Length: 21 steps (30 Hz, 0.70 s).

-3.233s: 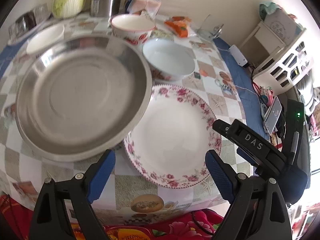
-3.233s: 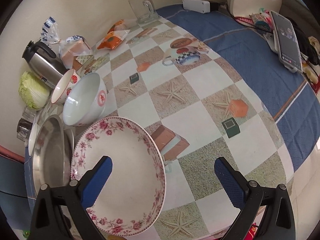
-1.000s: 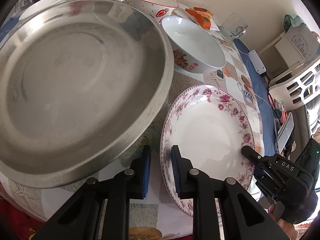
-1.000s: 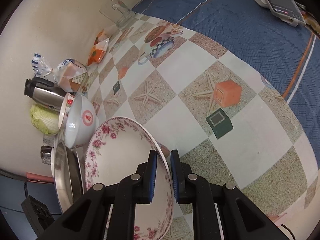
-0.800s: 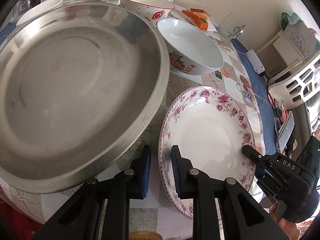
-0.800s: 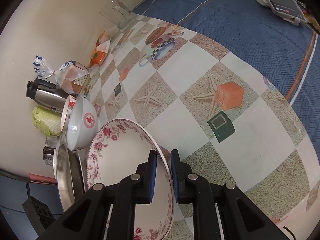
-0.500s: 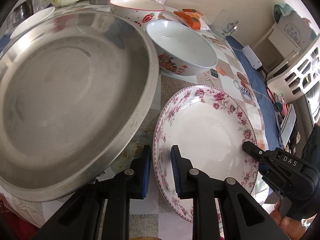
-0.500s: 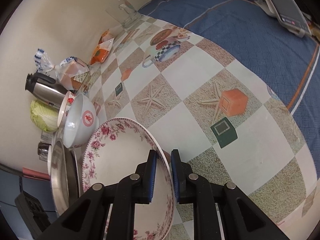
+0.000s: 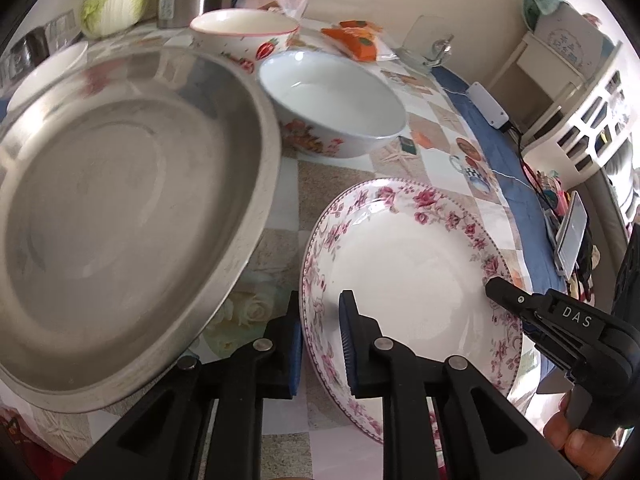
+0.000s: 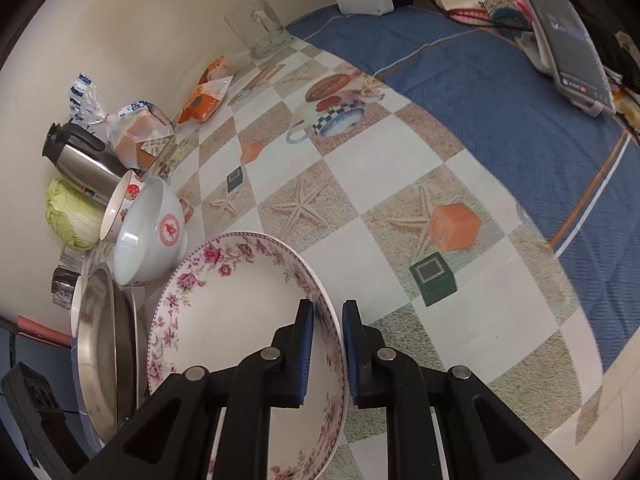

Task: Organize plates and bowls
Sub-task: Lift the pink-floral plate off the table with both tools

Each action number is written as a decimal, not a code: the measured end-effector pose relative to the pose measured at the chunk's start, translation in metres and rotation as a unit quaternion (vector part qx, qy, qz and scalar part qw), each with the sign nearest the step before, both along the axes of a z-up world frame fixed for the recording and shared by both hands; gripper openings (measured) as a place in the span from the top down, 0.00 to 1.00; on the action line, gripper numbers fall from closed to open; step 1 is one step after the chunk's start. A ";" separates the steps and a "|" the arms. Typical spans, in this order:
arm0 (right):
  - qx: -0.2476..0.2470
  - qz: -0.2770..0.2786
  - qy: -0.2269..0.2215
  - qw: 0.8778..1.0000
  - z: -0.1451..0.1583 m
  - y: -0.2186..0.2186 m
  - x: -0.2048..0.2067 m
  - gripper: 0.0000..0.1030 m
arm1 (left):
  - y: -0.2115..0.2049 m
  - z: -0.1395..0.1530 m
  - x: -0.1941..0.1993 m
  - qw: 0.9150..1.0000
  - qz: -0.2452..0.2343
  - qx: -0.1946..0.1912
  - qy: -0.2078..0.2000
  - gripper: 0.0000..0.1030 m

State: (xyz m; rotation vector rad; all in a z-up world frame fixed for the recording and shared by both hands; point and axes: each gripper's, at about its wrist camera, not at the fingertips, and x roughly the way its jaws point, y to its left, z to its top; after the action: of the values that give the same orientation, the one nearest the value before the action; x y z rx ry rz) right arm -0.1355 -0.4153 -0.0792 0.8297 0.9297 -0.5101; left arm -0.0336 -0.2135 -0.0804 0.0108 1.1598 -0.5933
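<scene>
A white plate with a pink rose rim (image 9: 408, 264) is held by both grippers above the checkered tablecloth. My left gripper (image 9: 320, 340) is shut on its near left rim. My right gripper (image 10: 326, 344) is shut on its right rim, and the plate (image 10: 240, 304) shows tilted in the right wrist view. The right gripper also shows in the left wrist view (image 9: 560, 320). A large steel dish (image 9: 120, 208) lies left of the plate. A white bowl (image 9: 332, 108) and a strawberry-patterned bowl (image 9: 244, 36) stand behind.
A steel flask (image 10: 80, 160), a cabbage (image 10: 72, 212), bagged bread (image 10: 136, 132) and an orange snack packet (image 10: 204, 100) line the wall. A glass mug (image 10: 260, 28) stands at the back. A phone (image 10: 568, 36) lies on the blue cloth at the right.
Both grippers closed on the rose plate's rims since 3.2 s ago. In the last second the plate has risen and shifted a little away from the steel dish.
</scene>
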 end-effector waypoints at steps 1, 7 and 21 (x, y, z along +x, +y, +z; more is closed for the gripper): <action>-0.001 -0.001 0.000 1.000 0.001 0.000 -0.001 0.84 | -0.001 0.002 -0.001 1.000 -0.003 0.000 -0.005 0.83; -0.003 -0.005 -0.003 1.000 0.004 0.000 -0.005 0.84 | -0.003 0.008 -0.002 1.000 -0.015 -0.001 -0.017 0.83; -0.018 -0.013 -0.009 1.000 0.015 -0.001 -0.013 0.84 | -0.006 0.011 -0.005 0.999 -0.031 -0.006 -0.014 0.83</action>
State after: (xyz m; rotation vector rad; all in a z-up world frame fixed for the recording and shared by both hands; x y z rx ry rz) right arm -0.1486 -0.4160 -0.0645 0.8130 0.8923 -0.5396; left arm -0.0391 -0.2196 -0.0693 0.0450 1.1314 -0.6532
